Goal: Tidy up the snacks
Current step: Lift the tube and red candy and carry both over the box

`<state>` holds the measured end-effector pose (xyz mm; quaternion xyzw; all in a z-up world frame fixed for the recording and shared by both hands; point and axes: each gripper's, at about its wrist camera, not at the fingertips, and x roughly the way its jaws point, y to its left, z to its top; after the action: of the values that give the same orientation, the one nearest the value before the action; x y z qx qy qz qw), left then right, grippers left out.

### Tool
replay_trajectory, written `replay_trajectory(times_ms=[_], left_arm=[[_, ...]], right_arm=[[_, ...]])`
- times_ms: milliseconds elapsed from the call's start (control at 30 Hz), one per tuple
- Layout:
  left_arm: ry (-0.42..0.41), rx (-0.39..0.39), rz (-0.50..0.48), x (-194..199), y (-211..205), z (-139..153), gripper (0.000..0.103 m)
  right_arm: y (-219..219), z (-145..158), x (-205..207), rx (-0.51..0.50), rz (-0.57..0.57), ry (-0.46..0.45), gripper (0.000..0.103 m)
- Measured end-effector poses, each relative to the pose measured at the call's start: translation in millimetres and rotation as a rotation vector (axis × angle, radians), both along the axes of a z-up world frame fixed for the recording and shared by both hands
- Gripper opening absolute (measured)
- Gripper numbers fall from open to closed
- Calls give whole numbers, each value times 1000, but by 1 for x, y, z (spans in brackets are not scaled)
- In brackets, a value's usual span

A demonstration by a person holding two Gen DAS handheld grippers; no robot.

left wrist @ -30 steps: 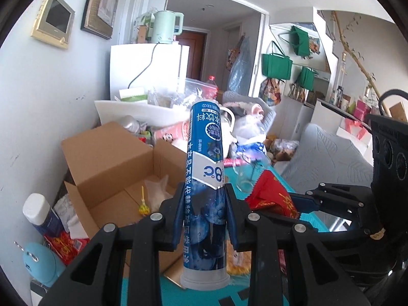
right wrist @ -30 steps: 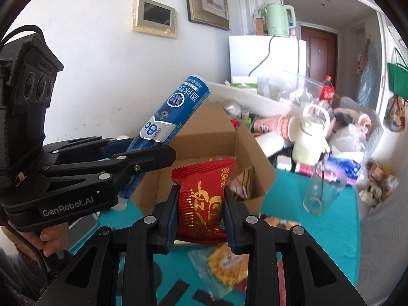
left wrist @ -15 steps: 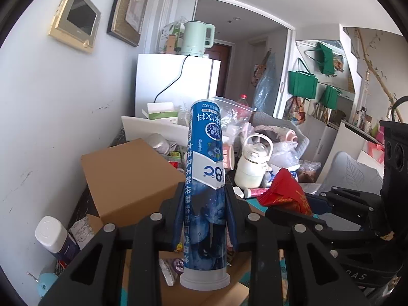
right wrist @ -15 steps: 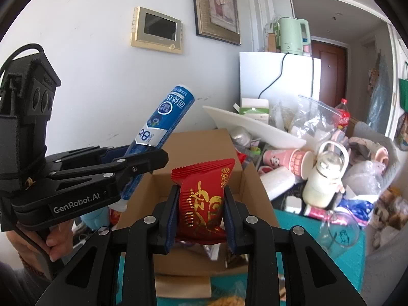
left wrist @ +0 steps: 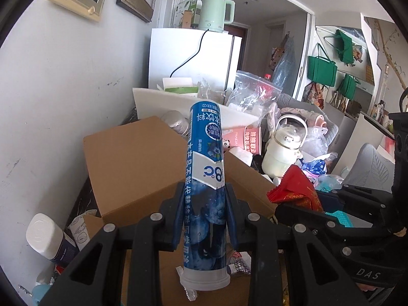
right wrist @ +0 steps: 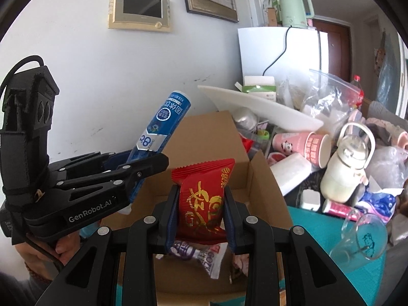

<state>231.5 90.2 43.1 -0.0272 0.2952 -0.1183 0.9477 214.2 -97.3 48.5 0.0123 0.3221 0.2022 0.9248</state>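
Lowering: both loads go into the box [right wrist: 265, 191] before letting go.
Left tongs [left wrist: 204, 219]: clenched on tube [left wrist: 205, 178].
Right tongs [right wrist: 200, 214]: clenched on red packet [right wrist: 201, 201]; free space at 12 o'clock.

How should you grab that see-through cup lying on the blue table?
The glass cup lies tipped over on the teal table, its open mouth towards the camera. I'd come from above and pinch across its round body near the middle, one finger on each side. The rim looks thin and slippery, and it might roll, so squeeze across the roll direction. Both grippers are full now.
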Motion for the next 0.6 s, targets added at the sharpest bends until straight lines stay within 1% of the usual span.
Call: replay_trajectory(times_ms=[100, 200, 300, 433, 600], left_arm=[[44, 23, -9, 12, -2, -14, 28], [87, 30, -10, 22, -5, -26, 28], [141, 21, -14, 32, -6, -37, 28], [205, 28, -20, 38, -7, -52, 28], [261, 56, -4, 45, -9, -65, 28]], right_arm=[[-1, -13, 14, -33, -7, 34, 31], [-5, -24, 25, -31, -11, 76, 31], [-8, -32, 30, -35, -26, 102, 31], [-7, -40, 36, -37, -30, 130, 31], [-2, -50, 41, -58, -24, 162, 31]])
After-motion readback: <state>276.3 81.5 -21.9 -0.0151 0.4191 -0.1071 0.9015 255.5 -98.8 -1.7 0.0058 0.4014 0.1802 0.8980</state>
